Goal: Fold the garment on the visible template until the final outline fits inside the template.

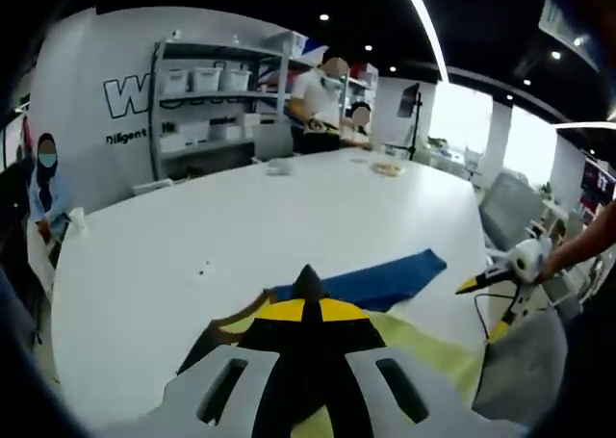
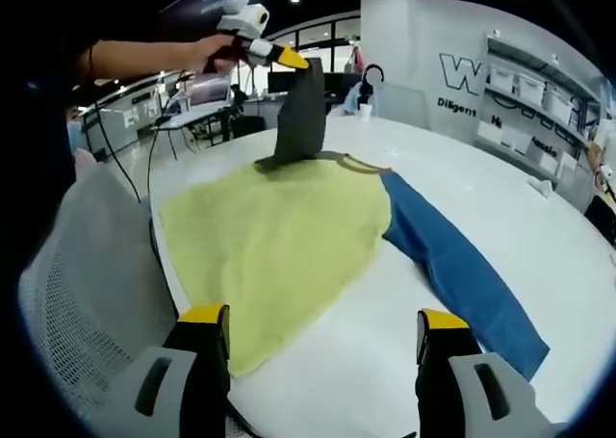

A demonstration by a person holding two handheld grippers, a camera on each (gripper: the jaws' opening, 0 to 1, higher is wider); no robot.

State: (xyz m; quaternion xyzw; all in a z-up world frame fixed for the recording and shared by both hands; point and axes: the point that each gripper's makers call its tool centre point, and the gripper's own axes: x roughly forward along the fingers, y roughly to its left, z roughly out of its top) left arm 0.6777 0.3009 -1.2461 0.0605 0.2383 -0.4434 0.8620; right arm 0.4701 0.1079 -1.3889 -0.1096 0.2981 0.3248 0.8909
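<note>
A pale yellow garment (image 2: 279, 236) lies spread on the white table (image 2: 481, 197), near its front edge. Beside it lies a long blue sheet (image 2: 462, 265), partly under the garment. My left gripper (image 2: 289, 61), held by a hand, is shut on a dark grey part of the garment (image 2: 300, 111) and holds it raised above the table. In the left gripper view its jaws (image 1: 308, 284) meet over the yellow cloth (image 1: 423, 347) and the blue sheet (image 1: 385, 279). My right gripper (image 2: 322, 337) stands open over the garment's near corner, holding nothing; it also shows as the right gripper (image 1: 481, 284).
A grey mesh chair (image 2: 87, 265) stands at the table's edge by the garment. Cables hang near it. Two people (image 1: 322, 96) work at the table's far side, another person (image 1: 43, 183) sits at the left. Shelves with bins (image 1: 207, 91) line the back wall.
</note>
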